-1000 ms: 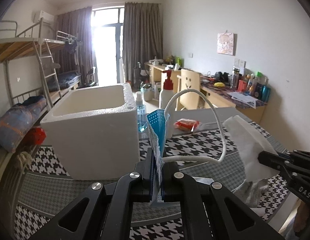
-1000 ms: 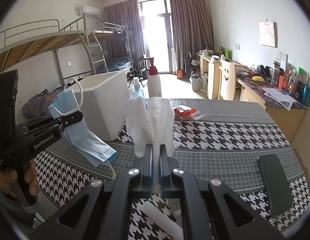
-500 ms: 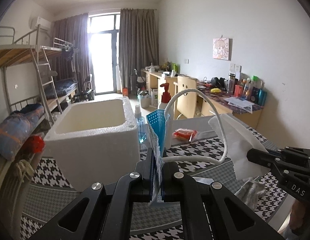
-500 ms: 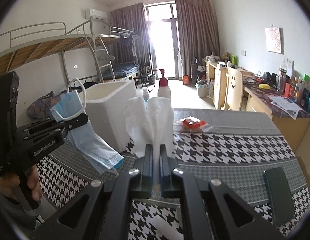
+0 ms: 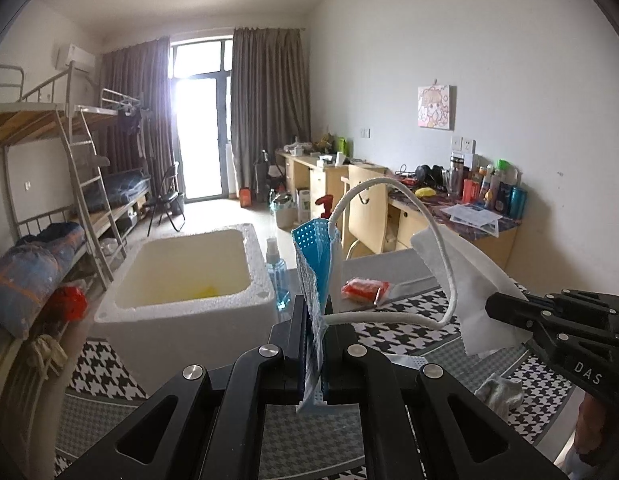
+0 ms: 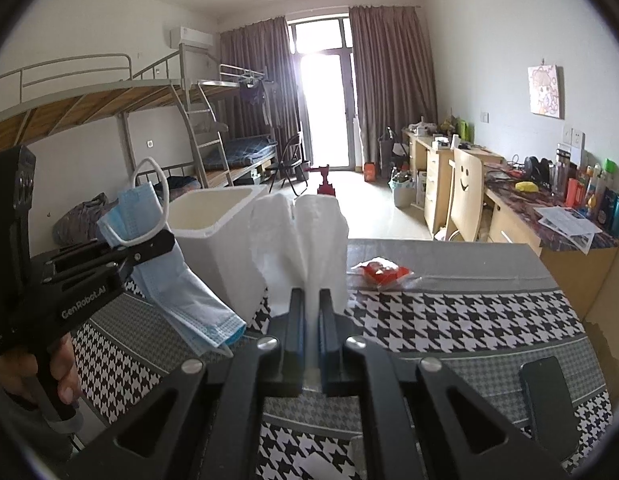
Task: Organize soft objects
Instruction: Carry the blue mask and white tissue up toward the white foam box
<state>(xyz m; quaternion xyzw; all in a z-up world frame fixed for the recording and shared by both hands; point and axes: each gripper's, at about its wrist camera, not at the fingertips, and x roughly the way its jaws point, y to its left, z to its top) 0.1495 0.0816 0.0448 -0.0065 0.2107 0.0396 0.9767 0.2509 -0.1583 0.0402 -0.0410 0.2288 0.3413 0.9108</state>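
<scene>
My left gripper (image 5: 314, 312) is shut on a blue face mask (image 5: 315, 256) with a white ear loop, held above the table just right of the white foam box (image 5: 181, 300). From the right wrist view the left gripper (image 6: 165, 240) holds the hanging mask (image 6: 177, 284) in front of the box (image 6: 217, 236). My right gripper (image 6: 311, 300) is shut on a white tissue (image 6: 299, 240), raised above the table. In the left wrist view the right gripper (image 5: 497, 306) and tissue (image 5: 465, 280) are at the right. Something yellow lies inside the box.
A houndstooth cloth (image 6: 449, 320) covers the table. On it are a red packet (image 6: 383, 270), a blue spray bottle (image 5: 276, 276), a red-topped pump bottle (image 6: 325, 184), a dark phone (image 6: 549, 396) and a grey rag (image 5: 499, 394). A chair and cluttered desks stand beyond.
Both grippers have risen with their loads; the foam box's inside now shows from above. The mask and tissue stay clamped.
</scene>
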